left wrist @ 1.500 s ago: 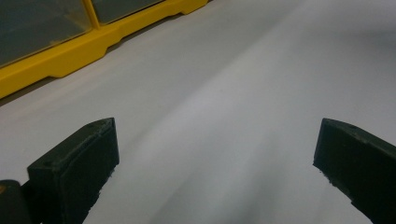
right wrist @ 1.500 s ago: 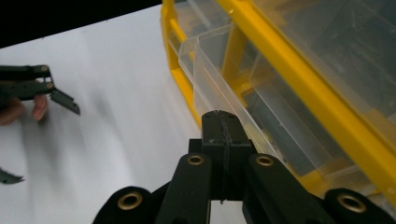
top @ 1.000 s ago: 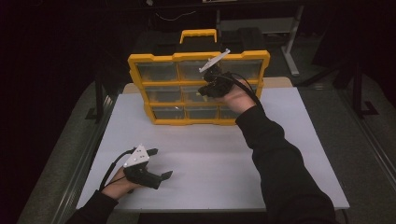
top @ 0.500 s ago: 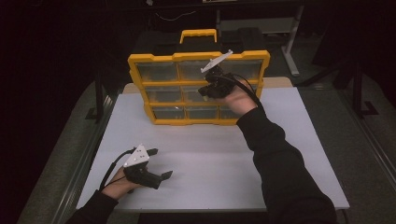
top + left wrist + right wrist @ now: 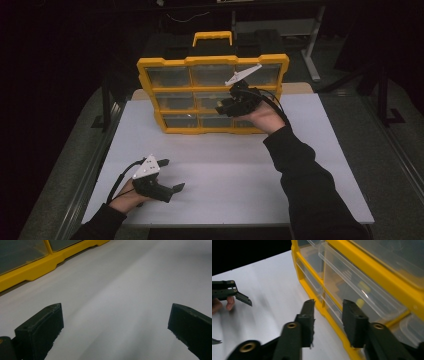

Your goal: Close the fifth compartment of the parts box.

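Both grippers gape: left [image 5: 169, 175] on the white table [image 5: 240, 165], right [image 5: 223, 106] at one yellow cabinet [image 5: 212, 95], nine drawers; dark room.

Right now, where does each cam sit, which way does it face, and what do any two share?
High view: above the person's side, looking forward and down on the white table; both forearms, left gripper and right gripper show.
Left gripper view: rides the left gripper, low over the table, facing the organizer; its wide-apart jaws show.
Right gripper view: rides the right gripper, facing the organizer's clear drawers; its jaws show, parted.
Shared: the right gripper view also catches the left gripper, and all three show the yellow organizer.
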Available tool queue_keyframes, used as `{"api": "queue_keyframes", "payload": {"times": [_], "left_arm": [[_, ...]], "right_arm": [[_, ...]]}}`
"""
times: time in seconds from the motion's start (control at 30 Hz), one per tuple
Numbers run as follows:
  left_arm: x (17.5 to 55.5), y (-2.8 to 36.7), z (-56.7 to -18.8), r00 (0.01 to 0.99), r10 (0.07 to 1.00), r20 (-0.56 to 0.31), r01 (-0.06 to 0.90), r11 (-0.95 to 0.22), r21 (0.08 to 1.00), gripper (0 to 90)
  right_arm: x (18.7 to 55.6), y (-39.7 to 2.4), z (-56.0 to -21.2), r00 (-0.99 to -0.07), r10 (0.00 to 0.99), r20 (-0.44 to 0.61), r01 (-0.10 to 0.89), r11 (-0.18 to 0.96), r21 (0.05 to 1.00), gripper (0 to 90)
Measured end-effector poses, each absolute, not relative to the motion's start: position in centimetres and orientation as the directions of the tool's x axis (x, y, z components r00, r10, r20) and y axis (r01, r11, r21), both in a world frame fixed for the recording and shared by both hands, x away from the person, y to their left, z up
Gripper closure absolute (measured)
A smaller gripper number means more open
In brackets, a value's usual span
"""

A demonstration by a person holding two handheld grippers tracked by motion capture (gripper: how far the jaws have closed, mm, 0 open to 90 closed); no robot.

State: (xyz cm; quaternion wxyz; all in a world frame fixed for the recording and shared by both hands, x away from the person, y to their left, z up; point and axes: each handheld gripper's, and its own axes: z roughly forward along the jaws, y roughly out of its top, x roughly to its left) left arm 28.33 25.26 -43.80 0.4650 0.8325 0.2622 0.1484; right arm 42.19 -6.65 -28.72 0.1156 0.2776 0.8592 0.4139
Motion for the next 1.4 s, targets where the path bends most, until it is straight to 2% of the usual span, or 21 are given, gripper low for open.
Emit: {"api": "queue_keyframes", "payload": {"times": [0.2,0.47,0.73,0.9,1.03,1.4], "left_arm": [[28.3,25.3,-43.8,0.822,0.57,0.006,0.297,-0.437,0.849,0.0],[28.3,25.3,-43.8,0.82,0.573,0.006,0.299,-0.437,0.848,0.0],[28.4,25.3,-43.9,0.817,0.576,0.005,0.302,-0.435,0.848,0.0],[28.4,25.4,-43.9,0.816,0.578,0.004,0.303,-0.435,0.848,0.0],[28.4,25.4,-43.9,0.815,0.58,0.005,0.304,-0.434,0.848,0.0],[28.3,25.5,-43.7,0.816,0.578,0.011,0.297,-0.436,0.85,0.0]], "right_arm": [[41.1,-7.8,-29.9,-0.814,0.578,0.048,0.396,0.493,0.774,46.0],[39.9,-9.2,-32.0,-0.808,0.586,0.054,0.407,0.489,0.772,35.2],[38.4,-10.3,-34.3,-0.788,0.612,0.061,0.418,0.461,0.783,18.4],[37.5,-10.9,-35.7,-0.766,0.641,0.048,0.428,0.454,0.781,11.6],[36.9,-11.3,-36.9,-0.762,0.645,0.062,0.438,0.442,0.783,0.2],[34.3,-13.6,-40.1,-0.725,0.687,0.06,0.458,0.415,0.786,0.0]]}}
